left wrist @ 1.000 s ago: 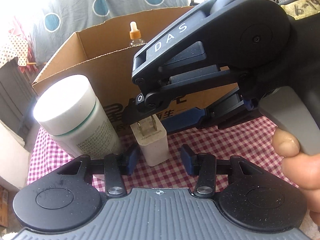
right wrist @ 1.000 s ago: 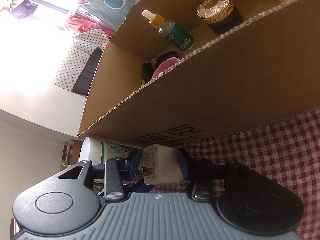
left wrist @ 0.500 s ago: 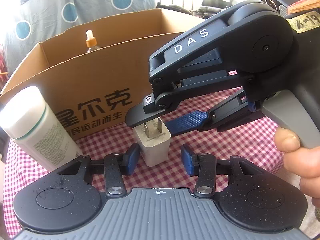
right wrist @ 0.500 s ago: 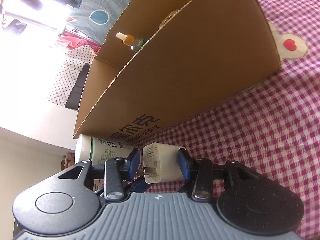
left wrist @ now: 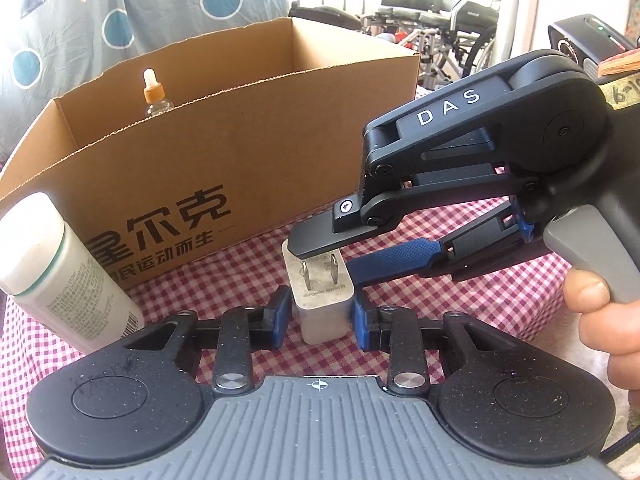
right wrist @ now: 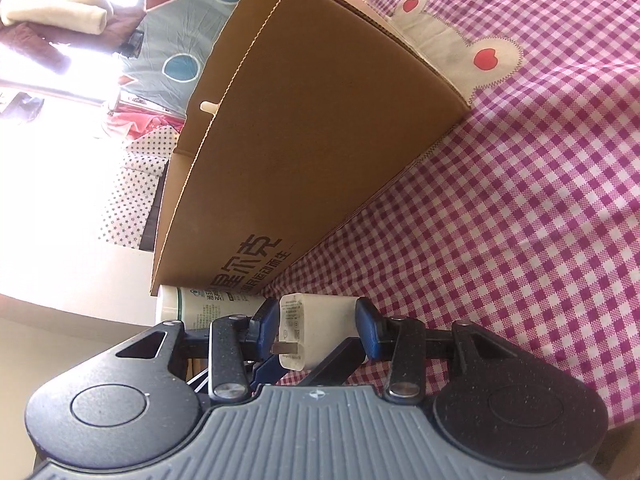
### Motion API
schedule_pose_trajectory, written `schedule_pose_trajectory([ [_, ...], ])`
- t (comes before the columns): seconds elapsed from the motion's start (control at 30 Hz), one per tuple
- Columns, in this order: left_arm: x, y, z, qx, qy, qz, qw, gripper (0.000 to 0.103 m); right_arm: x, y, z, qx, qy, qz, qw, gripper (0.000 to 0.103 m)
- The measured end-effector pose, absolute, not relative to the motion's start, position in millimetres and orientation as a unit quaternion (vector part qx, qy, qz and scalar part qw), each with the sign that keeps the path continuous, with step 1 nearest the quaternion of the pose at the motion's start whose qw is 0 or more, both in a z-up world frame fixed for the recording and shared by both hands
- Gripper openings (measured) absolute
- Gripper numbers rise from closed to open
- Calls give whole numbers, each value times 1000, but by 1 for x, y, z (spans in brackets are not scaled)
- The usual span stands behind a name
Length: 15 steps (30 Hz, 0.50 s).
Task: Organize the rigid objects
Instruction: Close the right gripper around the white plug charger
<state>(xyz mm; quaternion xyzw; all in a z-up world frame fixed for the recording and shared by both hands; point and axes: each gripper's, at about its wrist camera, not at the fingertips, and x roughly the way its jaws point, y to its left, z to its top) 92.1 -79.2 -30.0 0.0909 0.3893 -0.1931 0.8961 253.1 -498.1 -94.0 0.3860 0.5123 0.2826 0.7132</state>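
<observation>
A white plug charger (left wrist: pixel 323 295) stands upright on the checked cloth, prongs up. My left gripper (left wrist: pixel 319 317) sits around its base, right pad touching, left pad a small gap away. My right gripper (right wrist: pixel 318 326) reaches in from the right in the left wrist view (left wrist: pixel 332 256) and closes on the charger (right wrist: pixel 316 330) top to bottom; its upper finger (left wrist: pixel 320 238) covers the prong tips. An open cardboard box (left wrist: pixel 248 148) stands behind, a dropper bottle (left wrist: pixel 154 94) inside. A white bottle (left wrist: pixel 56 272) stands to the left.
The pink checked tablecloth (right wrist: pixel 520 200) has an appliqué patch (right wrist: pixel 460 36) beside the box's far end. Wheelchairs (left wrist: pixel 440 16) and a patterned sheet (left wrist: pixel 140 8) fill the background. A dark device (left wrist: pixel 588 40) sits at the far right.
Both grippers with the charger have moved right along the box front and come lower. The box interior has dropped out of the right wrist view. The white bottle now lies further left.
</observation>
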Motion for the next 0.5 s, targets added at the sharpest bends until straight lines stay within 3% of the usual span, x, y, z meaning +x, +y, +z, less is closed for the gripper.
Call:
schedule_pose_trajectory([
  [0.5,99,-81,-36,101,413,-178,887,29,246,-496,-96,379,509,290,717,45],
])
